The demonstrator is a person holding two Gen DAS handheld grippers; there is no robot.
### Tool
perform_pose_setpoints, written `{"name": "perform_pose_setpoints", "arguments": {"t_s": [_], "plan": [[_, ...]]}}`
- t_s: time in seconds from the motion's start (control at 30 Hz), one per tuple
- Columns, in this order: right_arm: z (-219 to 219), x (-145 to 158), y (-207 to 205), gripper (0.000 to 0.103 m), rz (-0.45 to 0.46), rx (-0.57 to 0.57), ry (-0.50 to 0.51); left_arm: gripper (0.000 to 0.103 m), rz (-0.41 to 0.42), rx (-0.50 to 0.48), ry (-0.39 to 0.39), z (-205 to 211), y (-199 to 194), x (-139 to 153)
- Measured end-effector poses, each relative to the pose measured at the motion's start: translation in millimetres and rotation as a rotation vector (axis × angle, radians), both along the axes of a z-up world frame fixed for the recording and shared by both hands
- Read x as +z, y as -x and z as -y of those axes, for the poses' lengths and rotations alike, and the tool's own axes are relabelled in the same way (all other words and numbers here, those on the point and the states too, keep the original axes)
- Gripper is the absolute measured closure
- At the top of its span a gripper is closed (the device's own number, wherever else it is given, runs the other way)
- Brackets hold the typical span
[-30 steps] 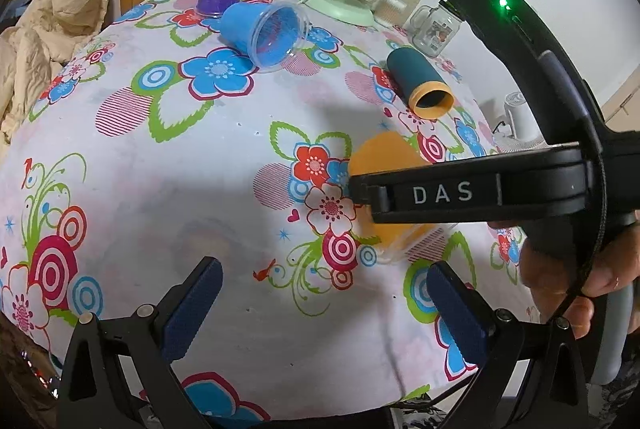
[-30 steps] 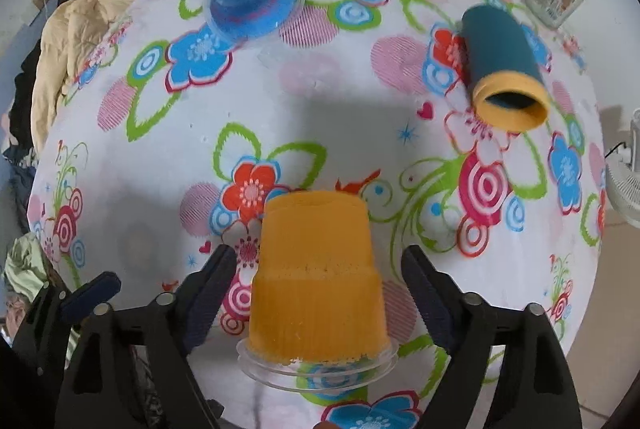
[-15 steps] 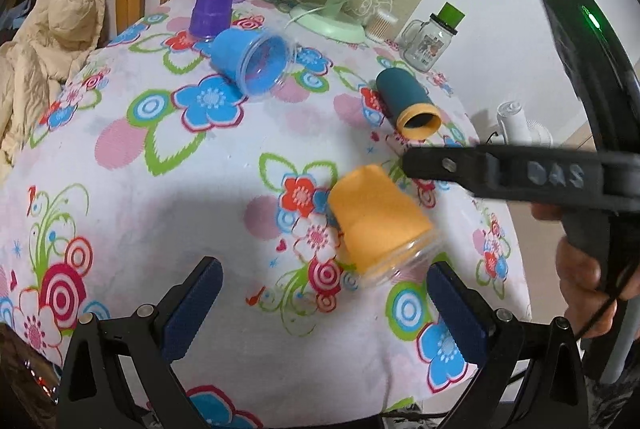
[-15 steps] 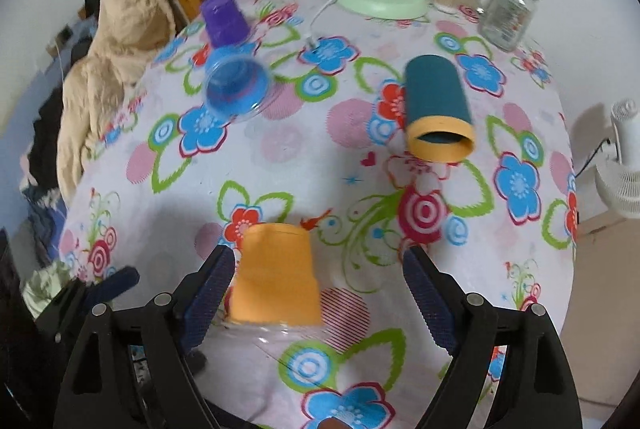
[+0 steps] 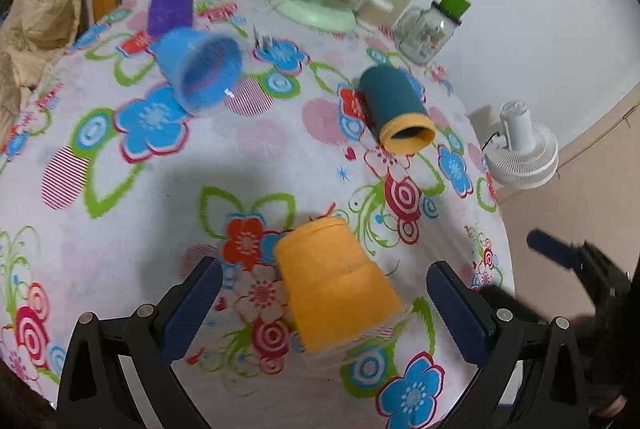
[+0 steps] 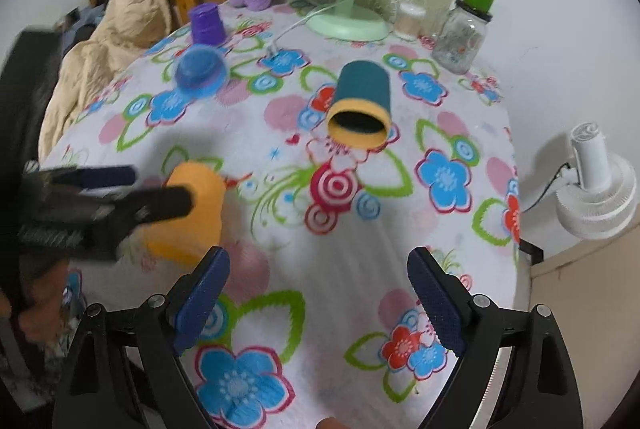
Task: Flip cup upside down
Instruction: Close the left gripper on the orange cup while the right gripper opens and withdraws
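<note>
The orange cup (image 5: 334, 283) stands mouth-down on the near part of the bench (image 5: 280, 145), its clear rim flat on the flowered cloth, so by the look of it this cup is already flipped. The left tongs (image 5: 324, 313) are spread wide with the cup between their blue pads, touching neither. The right tongs (image 6: 318, 303) are also spread and hold nothing; they point toward the teal cup (image 6: 360, 101), which lies on its side further off with its yellow-lined mouth facing near.

If the teal cup is next, the sound way is to bring the right tongs in level with the bench, straddle the barrel at about mid-length, pinch across the round side, lift clear, roll the wrist until the mouth faces down, then set it flat before letting go. It is a smooth cylinder and could roll or squirt out of a light pinch. The left tongs should back straight off so the orange cup is not knocked over.

The orange cup is a stepped, tapered shape with a matte coloured body and a thin clear flange; it looks light and easy to tip. A blue cup (image 5: 198, 69), clear-walled and tapered, lies on its side at far left, and a purple cup (image 5: 170, 3) stands mouth-down beyond it. The cloth is soft and slightly rumpled, so rims may settle unevenly.
</note>
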State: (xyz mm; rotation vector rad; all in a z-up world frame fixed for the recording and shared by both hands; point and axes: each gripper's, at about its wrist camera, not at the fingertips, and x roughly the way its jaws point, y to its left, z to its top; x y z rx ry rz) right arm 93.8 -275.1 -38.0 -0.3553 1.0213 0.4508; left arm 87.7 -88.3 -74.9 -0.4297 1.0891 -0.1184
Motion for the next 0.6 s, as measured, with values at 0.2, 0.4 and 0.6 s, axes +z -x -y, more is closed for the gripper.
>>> {"name": "perform_pose_setpoints", "arguments": {"t_s": [0.2, 0.4, 0.6], "plan": [[0, -14, 21, 0.011, 0.036, 0.086, 0.014, 0.000, -0.090, 0.012, 0.004, 6, -15, -21], [4, -20, 27, 0.011, 0.061, 0.115, -0.012, 0.000, -0.149, 0.040, 0.026, 2, -27, -34], [4, -25, 27, 0.011, 0.041, 0.124, -0.032, 0.002, -0.182, 0.059, 0.018, 3, -35, -41]]}}
